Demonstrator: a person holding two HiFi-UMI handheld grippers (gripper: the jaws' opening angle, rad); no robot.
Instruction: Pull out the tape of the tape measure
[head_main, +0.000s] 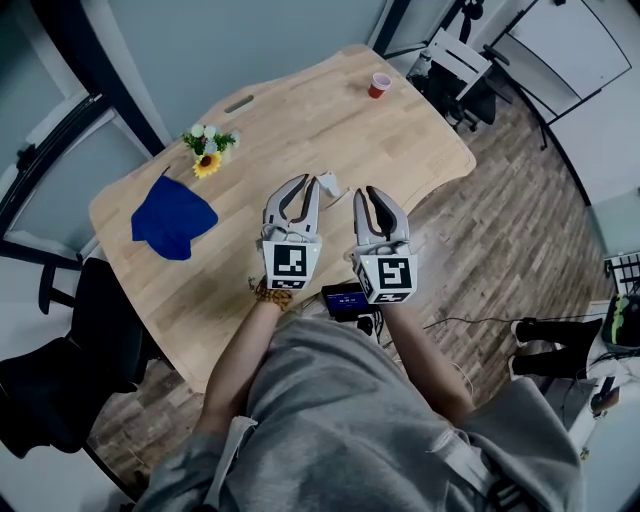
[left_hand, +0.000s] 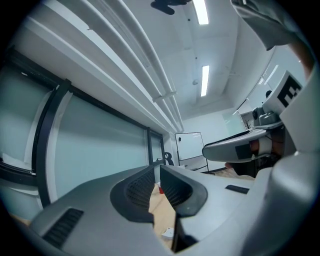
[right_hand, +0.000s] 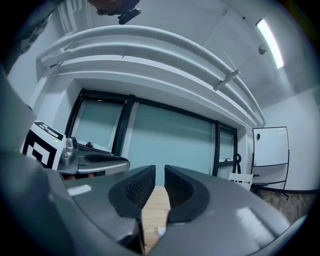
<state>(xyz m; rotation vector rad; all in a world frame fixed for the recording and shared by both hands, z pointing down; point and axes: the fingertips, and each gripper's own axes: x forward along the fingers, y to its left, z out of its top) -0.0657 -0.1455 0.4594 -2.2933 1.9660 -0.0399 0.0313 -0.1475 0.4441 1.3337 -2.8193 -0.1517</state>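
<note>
Grippers of yours hover level and side by side over the near part of the table, each with nothing in it. Your left gripper has its jaws only a narrow slit apart, and through the slit you see just the wood. Your right gripper stands the same way, with a thin gap and no thing between the pads. The small white thing on the wood just beyond both tips is, I judge, the tape measure. It lies free, and I see no length of tape drawn out of it. This fits a moment before the grasp, and equally a moment after release, with the tape gone back inside. If a pull is to come, it calls for wider jaws on the body and a fine pinch on the tape's end.
</note>
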